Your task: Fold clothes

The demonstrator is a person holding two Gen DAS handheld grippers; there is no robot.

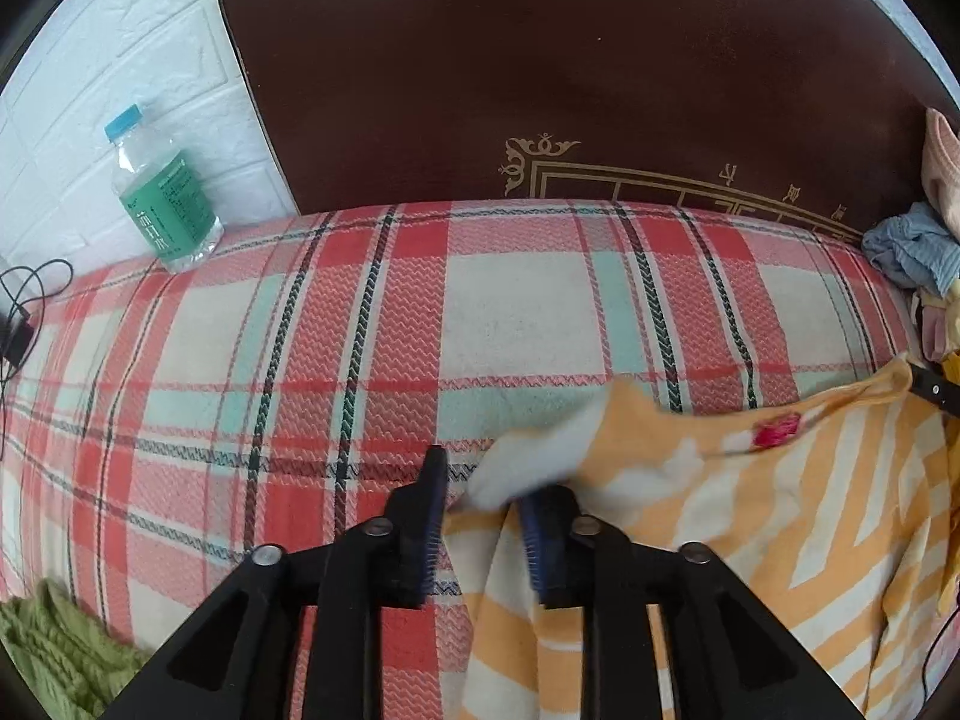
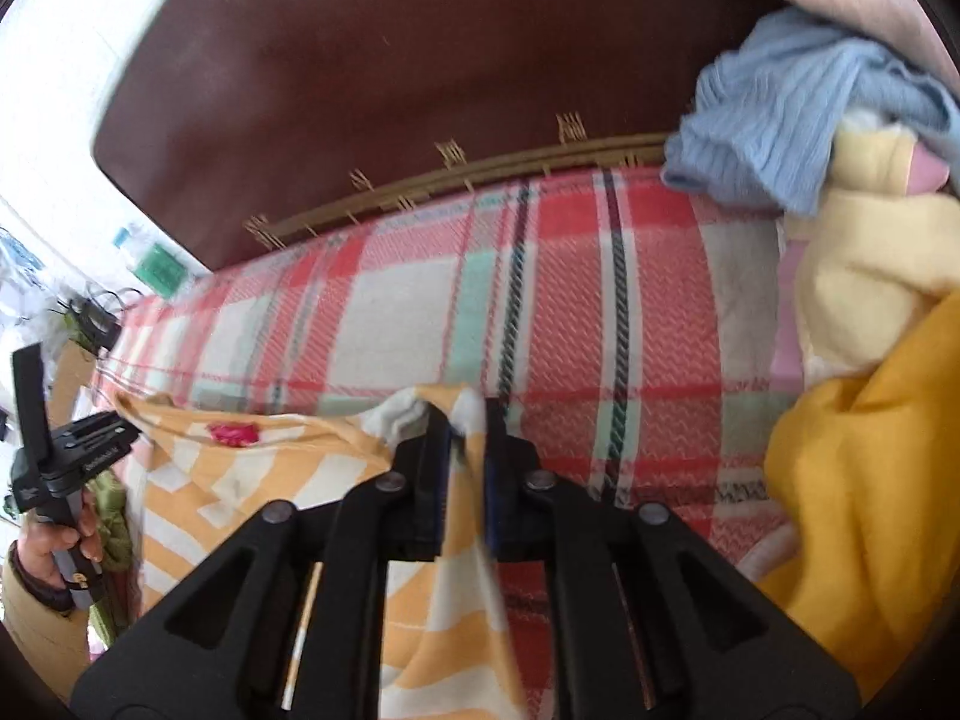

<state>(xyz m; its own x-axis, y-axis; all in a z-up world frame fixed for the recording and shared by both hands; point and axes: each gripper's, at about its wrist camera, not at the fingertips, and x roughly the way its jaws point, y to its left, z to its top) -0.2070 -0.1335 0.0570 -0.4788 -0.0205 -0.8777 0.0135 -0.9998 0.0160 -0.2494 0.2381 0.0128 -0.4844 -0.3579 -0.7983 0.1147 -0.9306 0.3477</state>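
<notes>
An orange-and-white striped garment (image 1: pixel 750 510) with a small red patch (image 1: pixel 777 429) lies spread on the plaid bedsheet (image 1: pixel 300 360). My left gripper (image 1: pixel 486 480) is open at the garment's left corner; a white fold of the cloth drapes over its right finger and the left finger is bare. In the right wrist view the same garment (image 2: pixel 240 480) runs up between the jaws of my right gripper (image 2: pixel 468 420), which stand slightly apart around the loose cloth. A person's hand holds the left gripper (image 2: pixel 60 450) at that view's left edge.
A dark brown headboard (image 1: pixel 540 60) stands behind the bed. A water bottle (image 1: pixel 162 198) and a black cable (image 1: pixel 18 330) sit at the far left. A green knit (image 1: pixel 54 648) lies near left. Blue knit (image 2: pixel 780 120), pale yellow (image 2: pixel 858 276) and mustard (image 2: pixel 870 480) clothes pile on the right.
</notes>
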